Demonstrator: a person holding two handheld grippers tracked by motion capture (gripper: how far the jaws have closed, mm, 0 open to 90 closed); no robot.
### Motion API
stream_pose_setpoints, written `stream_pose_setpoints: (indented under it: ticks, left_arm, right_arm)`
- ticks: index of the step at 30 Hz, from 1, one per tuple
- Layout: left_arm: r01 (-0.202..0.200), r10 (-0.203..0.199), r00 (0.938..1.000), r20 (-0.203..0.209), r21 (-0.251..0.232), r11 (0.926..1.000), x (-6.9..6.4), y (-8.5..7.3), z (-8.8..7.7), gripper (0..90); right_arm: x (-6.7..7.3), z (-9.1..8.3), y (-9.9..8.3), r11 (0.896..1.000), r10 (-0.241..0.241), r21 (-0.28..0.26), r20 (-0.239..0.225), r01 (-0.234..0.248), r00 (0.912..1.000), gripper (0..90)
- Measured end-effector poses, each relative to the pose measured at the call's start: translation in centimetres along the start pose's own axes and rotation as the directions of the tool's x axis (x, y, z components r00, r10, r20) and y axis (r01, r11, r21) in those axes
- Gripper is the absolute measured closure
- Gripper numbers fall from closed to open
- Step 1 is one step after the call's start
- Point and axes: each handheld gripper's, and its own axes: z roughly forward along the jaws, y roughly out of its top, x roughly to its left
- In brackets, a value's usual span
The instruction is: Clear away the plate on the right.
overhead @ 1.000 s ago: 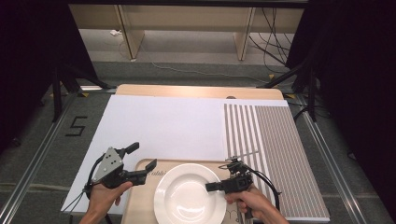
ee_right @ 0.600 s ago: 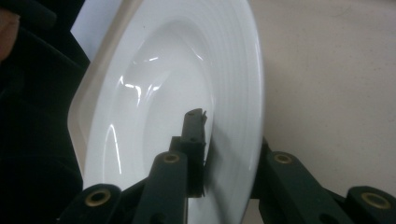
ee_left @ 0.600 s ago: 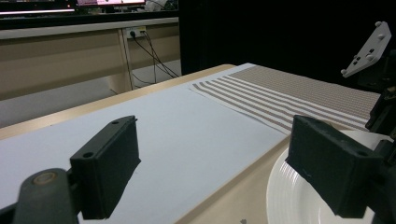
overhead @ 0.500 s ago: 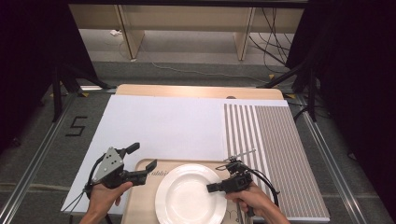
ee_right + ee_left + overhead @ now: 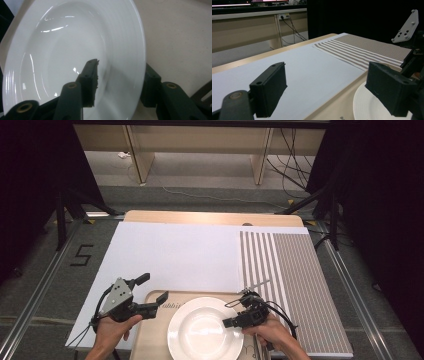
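A white plate lies on a light wooden board at the table's near edge. My right gripper is at the plate's right rim, and its jaws have just been opening. One jaw hangs over the plate's well and the other sits outside the rim, so the rim lies between them unpressed. My left gripper hovers open over the board's left end, just left of the plate, with nothing between its jaws. The right gripper also shows across the plate in the left gripper view.
A white sheet covers the table's left and middle. A brown-and-white striped mat lies on the right. Beyond the table's far wooden edge are floor, cables and shelf legs. Metal rails run along both sides.
The right gripper's jaws stand wider apart at the plate's rim than before. Both hands and the plate have stayed in place.
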Motion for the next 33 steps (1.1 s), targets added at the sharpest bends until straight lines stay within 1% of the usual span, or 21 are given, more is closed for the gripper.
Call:
stream_pose_setpoints:
  ticks: [1, 2, 6, 9, 10, 11, 13, 14, 16, 19, 20, 21, 22, 24, 25, 26, 27, 28, 29, 31, 33]
  left_arm:
    - [-0.001, 0.001, 1.0000, 0.000, 0.001, 1.0000, 0.0, 0.0, 0.0, 15.9]
    - [0.002, -0.002, 1.0000, 0.000, 0.001, 1.0000, 0.0, 0.0, 0.0, 15.9]
    - [-0.002, 0.002, 1.0000, 0.000, 0.012, 0.9999, -0.1, 0.0, -0.1, 15.9]
    - [-0.009, 0.009, 1.0000, 0.003, 0.018, 0.9998, 0.0, 0.0, -0.1, 15.9]
    - [-0.009, 0.009, 1.0000, 0.003, 0.017, 0.9998, 0.0, 0.0, -0.1, 15.9]
    - [-0.004, 0.004, 1.0000, 0.003, 0.017, 0.9998, 0.0, 0.0, -0.1, 15.9]
    - [-0.004, 0.004, 1.0000, 0.004, 0.017, 0.9999, 0.0, 0.0, -0.1, 15.9]
    - [-0.001, 0.001, 1.0000, 0.009, 0.007, 1.0000, 0.0, -0.1, -0.1, 15.9]
    - [-0.004, 0.004, 1.0000, 0.004, 0.017, 0.9998, 0.0, 0.0, -0.2, 15.9]
    - [-0.009, 0.009, 0.9999, 0.008, 0.012, 0.9999, 0.0, 0.0, -0.1, 15.9]
    - [-0.010, 0.010, 0.9999, 0.006, 0.019, 0.9998, 0.0, 0.0, -0.2, 15.9]
    - [-0.010, 0.010, 0.9999, 0.007, 0.019, 0.9998, 0.0, 0.0, -0.1, 15.9]
    - [-0.012, 0.012, 0.9999, 0.008, 0.019, 0.9997, 0.0, 0.0, -0.1, 15.9]
    - [-0.010, 0.010, 0.9999, 0.007, 0.021, 0.9997, 0.0, 0.0, -0.1, 15.9]
    - [-0.006, 0.006, 1.0000, 0.007, 0.021, 0.9998, -0.1, 0.0, -0.1, 15.9]
    - [-0.006, 0.006, 1.0000, 0.006, 0.022, 0.9997, -0.1, -0.1, -0.1, 15.9]
    - [-0.007, 0.007, 1.0000, 0.007, 0.023, 0.9997, -0.1, 0.0, -0.1, 15.9]
    - [-0.008, 0.007, 0.9999, 0.007, 0.024, 0.9997, -0.1, 0.0, -0.1, 15.9]
    - [-0.007, 0.007, 0.9999, 0.009, 0.026, 0.9996, -0.1, -0.1, -0.1, 15.9]
    - [-0.004, 0.004, 0.9999, 0.011, 0.031, 0.9995, -0.1, -0.1, -0.1, 15.9]
    - [-0.002, 0.002, 0.9999, 0.012, 0.032, 0.9995, -0.1, -0.1, -0.1, 15.9]
  right_arm:
    - [0.1, -0.2, 0.1, 1.000, -0.010, -0.010, 0.008, 0.011, 0.9999, 52.9]
    - [0.2, -0.4, 0.1, 0.999, -0.012, -0.030, 0.030, 0.013, 0.9995, 51.4]
    - [0.1, -1.2, 0.2, 0.997, 0.002, -0.081, 0.022, -0.001, 0.9998, 45.0]
    - [0.3, -1.8, 0.2, 0.994, -0.008, -0.111, 0.019, 0.010, 0.9998, 41.1]
    - [0.4, -2.0, 0.2, 0.991, -0.026, -0.131, 0.019, 0.028, 0.9995, 39.4]
    - [0.6, -2.3, 0.2, 0.989, -0.020, -0.148, 0.034, 0.025, 0.9992, 36.9]
    - [0.9, -3.0, 0.1, 0.984, -0.037, -0.172, 0.053, 0.046, 0.9979, 34.0]
    - [1.1, -3.2, 0.1, 0.980, -0.043, -0.192, 0.059, 0.053, 0.9973, 32.5]
    - [1.3, -3.7, -0.1, 0.971, -0.053, -0.228, 0.076, 0.069, 0.9958, 28.7]
    - [1.5, -4.3, -0.3, 0.964, -0.058, -0.253, 0.088, 0.079, 0.9944, 21.9]
    - [1.6, -4.5, -0.3, 0.961, -0.064, -0.261, 0.104, 0.089, 0.9925, 19.7]
    - [1.7, -4.6, -0.3, 0.957, -0.069, -0.273, 0.116, 0.098, 0.9909, 18.0]
    - [1.8, -4.7, -0.4, 0.949, -0.080, -0.294, 0.129, 0.115, 0.9884, 16.9]
    - [2.0, -5.1, -0.5, 0.938, -0.085, -0.322, 0.149, 0.129, 0.9852, 16.7]
    - [2.1, -5.3, -0.5, 0.934, -0.076, -0.336, 0.153, 0.125, 0.9853, 16.7]
    - [2.1, -5.4, -0.5, 0.929, -0.070, -0.352, 0.141, 0.116, 0.9875, 16.7]
    - [2.1, -5.5, -0.6, 0.926, -0.058, -0.361, 0.152, 0.110, 0.9867, 16.7]
    - [2.1, -5.6, -0.7, 0.920, -0.061, -0.375, 0.155, 0.116, 0.9860, 16.7]
    - [2.0, -5.8, -0.7, 0.910, -0.068, -0.393, 0.172, 0.132, 0.9827, 16.7]
    - [2.1, -6.1, -0.8, 0.900, -0.061, -0.414, 0.195, 0.138, 0.9790, 16.7]
    - [2.3, -6.2, -0.9, 0.880, -0.066, -0.450, 0.198, 0.151, 0.9780, 16.7]
